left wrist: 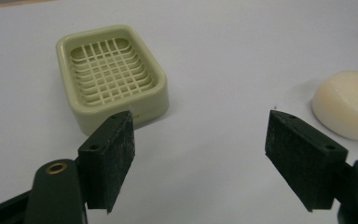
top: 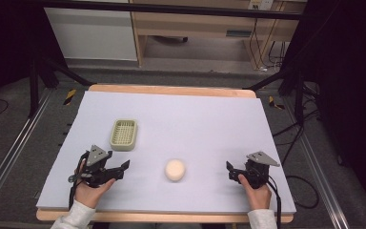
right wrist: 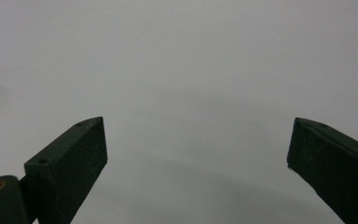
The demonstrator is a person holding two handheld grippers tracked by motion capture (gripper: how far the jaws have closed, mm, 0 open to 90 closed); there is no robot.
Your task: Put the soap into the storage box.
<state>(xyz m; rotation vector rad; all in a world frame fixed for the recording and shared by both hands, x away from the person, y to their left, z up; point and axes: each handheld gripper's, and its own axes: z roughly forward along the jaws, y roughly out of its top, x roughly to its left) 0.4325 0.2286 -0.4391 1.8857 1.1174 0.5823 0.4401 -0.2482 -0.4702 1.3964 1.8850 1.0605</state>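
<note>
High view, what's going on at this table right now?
A person sits at the table with a tool in each hand, and nothing is being held yet. The left tool is open, low over the surface near the soap dish. The right tool is open too, over bare table. A soap bar lies between the two tools, untouched, and the dish is empty.
</note>
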